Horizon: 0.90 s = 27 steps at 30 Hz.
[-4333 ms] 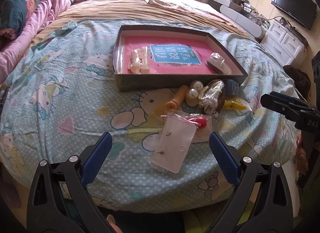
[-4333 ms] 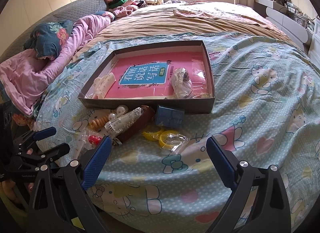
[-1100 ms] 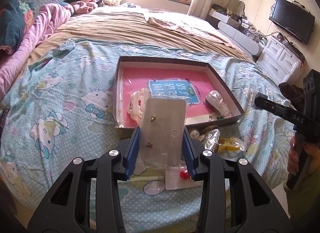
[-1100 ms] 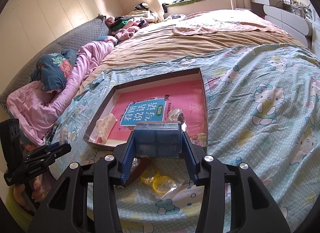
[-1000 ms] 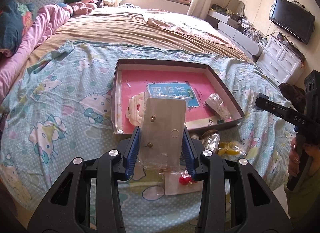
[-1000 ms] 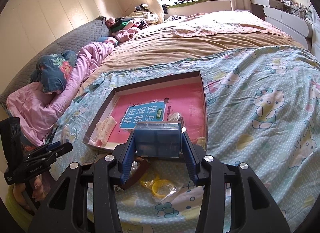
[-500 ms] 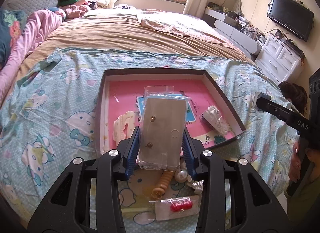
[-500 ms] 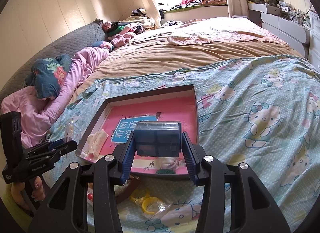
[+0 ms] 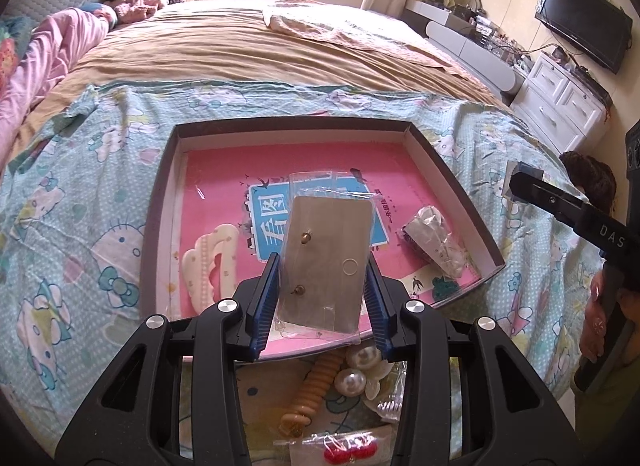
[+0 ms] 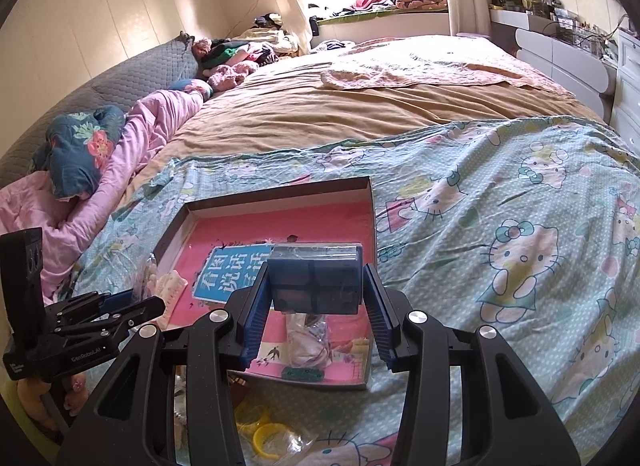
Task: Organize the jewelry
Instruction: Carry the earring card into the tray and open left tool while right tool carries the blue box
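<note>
My left gripper [image 9: 322, 298] is shut on a clear bagged earring card [image 9: 326, 262] with two studs, held above the near edge of the dark box tray [image 9: 160, 193] with a pink booklet lining. My right gripper [image 10: 316, 306] is shut on a small blue plastic case [image 10: 316, 278], held above the same tray [image 10: 372, 201]. In the tray lie a cream pearl hair clip [image 9: 208, 258] and a bagged item [image 9: 436, 242]. In front of the tray lie pearls [image 9: 352, 378], an orange spiral hair tie [image 9: 312, 390] and red earrings [image 9: 348, 452]. Yellow rings in a bag [image 10: 264, 434] lie under the right gripper.
The tray sits on a Hello Kitty sheet [image 9: 80, 225] on a large bed with a brown blanket [image 9: 260, 49]. Pink bedding and pillows [image 10: 80, 169] lie at the left. White drawers and a TV [image 9: 580, 25] stand at the right.
Both grippers closed on their items, lifted them off the bed and carried them forward over the tray. In the last half second both moved a little further over the tray.
</note>
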{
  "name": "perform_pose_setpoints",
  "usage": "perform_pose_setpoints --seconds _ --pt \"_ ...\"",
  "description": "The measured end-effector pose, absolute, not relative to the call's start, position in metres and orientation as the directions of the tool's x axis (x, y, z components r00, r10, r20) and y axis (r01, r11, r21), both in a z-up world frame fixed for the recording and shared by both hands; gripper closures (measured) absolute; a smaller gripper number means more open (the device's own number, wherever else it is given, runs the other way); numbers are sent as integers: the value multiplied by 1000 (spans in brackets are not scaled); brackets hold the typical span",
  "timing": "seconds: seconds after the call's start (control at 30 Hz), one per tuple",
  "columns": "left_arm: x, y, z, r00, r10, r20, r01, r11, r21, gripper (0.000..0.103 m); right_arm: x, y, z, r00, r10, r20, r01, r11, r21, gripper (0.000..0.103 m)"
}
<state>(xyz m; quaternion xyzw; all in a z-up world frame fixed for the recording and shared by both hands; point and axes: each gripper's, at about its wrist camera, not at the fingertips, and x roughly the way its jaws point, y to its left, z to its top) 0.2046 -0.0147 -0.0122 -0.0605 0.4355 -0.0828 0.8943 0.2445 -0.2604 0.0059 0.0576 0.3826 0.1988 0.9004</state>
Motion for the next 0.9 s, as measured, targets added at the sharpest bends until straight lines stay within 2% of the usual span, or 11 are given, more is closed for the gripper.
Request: perform_pose_setpoints --seconds 0.9 --pt "235 -22 -48 552 -164 -818 97 987 -132 70 268 -237 -37 565 358 -744 -287 930 230 60"
